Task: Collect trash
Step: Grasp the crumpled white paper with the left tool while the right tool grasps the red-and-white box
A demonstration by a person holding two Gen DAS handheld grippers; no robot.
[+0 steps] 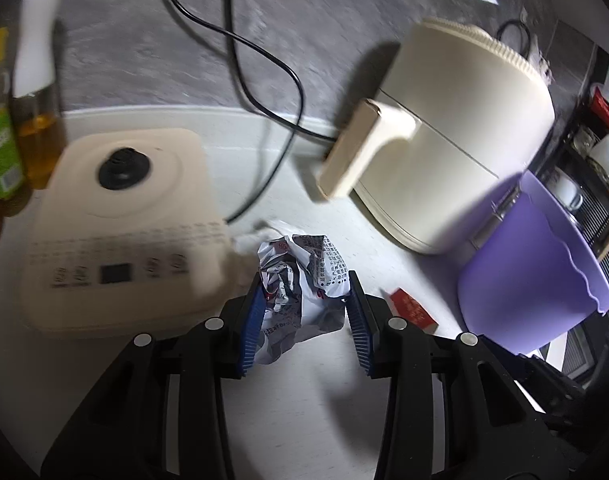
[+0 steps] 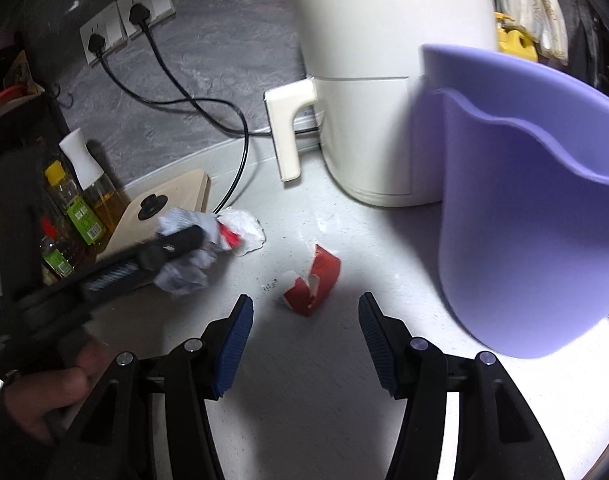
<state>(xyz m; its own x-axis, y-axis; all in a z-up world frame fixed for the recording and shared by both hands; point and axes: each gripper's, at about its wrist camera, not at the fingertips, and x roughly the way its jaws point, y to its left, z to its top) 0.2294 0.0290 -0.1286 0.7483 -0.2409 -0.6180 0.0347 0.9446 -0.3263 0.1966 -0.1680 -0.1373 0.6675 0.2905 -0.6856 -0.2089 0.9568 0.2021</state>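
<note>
We see a white countertop with the left gripper lowered over a crumpled printed wrapper. Its blue pads sit on either side of the wrapper, the left pad touching it and the right one just beside it; we cannot tell whether they are pressing on it yet. The wrapper lies on the counter just in front of a cream appliance base with a black knob.

The right gripper stands with its jaws apart and nothing between them. Ahead of it lies a torn red and white carton scrap, flat on the counter and clear of both pads.

A lilac bin appears at the right of both views, beside a cream air fryer; only its outer wall and wavy rim show, so we cannot see what is inside. Behind the appliance base, two bottles of amber oil stand against the wall.
</note>
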